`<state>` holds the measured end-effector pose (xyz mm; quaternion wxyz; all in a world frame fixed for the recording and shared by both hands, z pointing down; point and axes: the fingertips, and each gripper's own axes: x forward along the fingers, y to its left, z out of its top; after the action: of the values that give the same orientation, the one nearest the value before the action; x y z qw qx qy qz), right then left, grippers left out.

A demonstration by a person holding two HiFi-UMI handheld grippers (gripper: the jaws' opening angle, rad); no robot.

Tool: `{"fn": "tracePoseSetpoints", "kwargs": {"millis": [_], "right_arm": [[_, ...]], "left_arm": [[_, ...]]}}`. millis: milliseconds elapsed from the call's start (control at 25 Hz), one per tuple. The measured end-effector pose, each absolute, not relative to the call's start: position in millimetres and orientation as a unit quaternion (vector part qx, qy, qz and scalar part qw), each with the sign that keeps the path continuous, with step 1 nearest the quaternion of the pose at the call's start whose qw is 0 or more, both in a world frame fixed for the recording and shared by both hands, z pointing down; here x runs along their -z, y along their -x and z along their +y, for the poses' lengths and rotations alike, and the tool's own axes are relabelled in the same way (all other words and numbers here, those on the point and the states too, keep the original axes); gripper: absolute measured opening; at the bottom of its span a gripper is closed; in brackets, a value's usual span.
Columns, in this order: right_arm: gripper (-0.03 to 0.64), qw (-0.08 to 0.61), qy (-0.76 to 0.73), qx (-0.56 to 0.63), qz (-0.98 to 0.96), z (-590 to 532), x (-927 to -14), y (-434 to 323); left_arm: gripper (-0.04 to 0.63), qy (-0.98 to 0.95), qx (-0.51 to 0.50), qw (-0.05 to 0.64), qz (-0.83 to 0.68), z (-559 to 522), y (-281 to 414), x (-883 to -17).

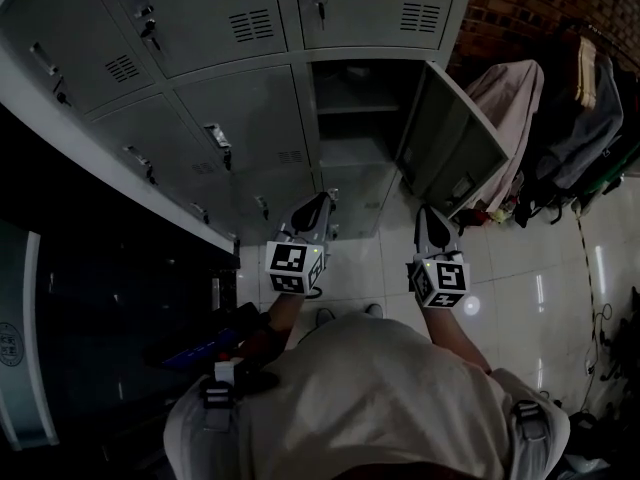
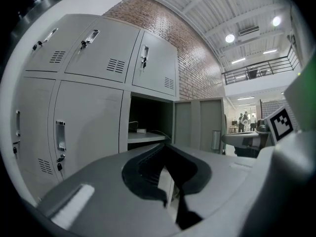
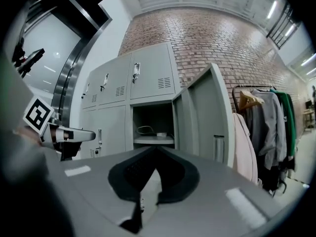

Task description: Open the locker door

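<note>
A bank of grey lockers (image 1: 230, 98) stands ahead of me. One locker door (image 1: 445, 138) is swung wide to the right, baring a compartment (image 1: 355, 108) with a shelf. In the right gripper view the door (image 3: 207, 117) stands ajar beside the compartment (image 3: 153, 125), where a cable and a small white item lie on the shelf. My left gripper (image 1: 315, 208) and right gripper (image 1: 432, 223) hover side by side in front of the lockers, touching nothing. Both are shut and empty: the left gripper (image 2: 165, 146) and the right gripper (image 3: 157, 149) show their tips meeting.
Coats hang on a rack (image 1: 570, 118) to the right of the open door, against a brick wall (image 3: 222, 38). Neighbouring locker doors (image 2: 89, 122) are closed, with keys in their handles. A dark glass partition (image 1: 90, 288) runs along my left. Pale floor tiles (image 1: 520, 278) lie below.
</note>
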<state>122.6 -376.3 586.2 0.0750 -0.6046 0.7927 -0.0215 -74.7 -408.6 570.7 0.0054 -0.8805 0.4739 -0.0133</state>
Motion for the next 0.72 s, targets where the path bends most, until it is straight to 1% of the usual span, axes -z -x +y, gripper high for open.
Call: {"fn": "tracePoseSetpoints", "kwargs": {"millis": [400,720], "right_arm": [[0.000,0.097,0.587,0.000,0.804,-378,-559,-117],[0.002,0.091,0.569,-0.002,0.817,-372,-556,-111]], "left_arm": [[0.058,0.875,0.003,0.018,0.483,-405,83,-562],[0.058,0.877,-0.003,0.019,0.479,-403,85,-562]]}}
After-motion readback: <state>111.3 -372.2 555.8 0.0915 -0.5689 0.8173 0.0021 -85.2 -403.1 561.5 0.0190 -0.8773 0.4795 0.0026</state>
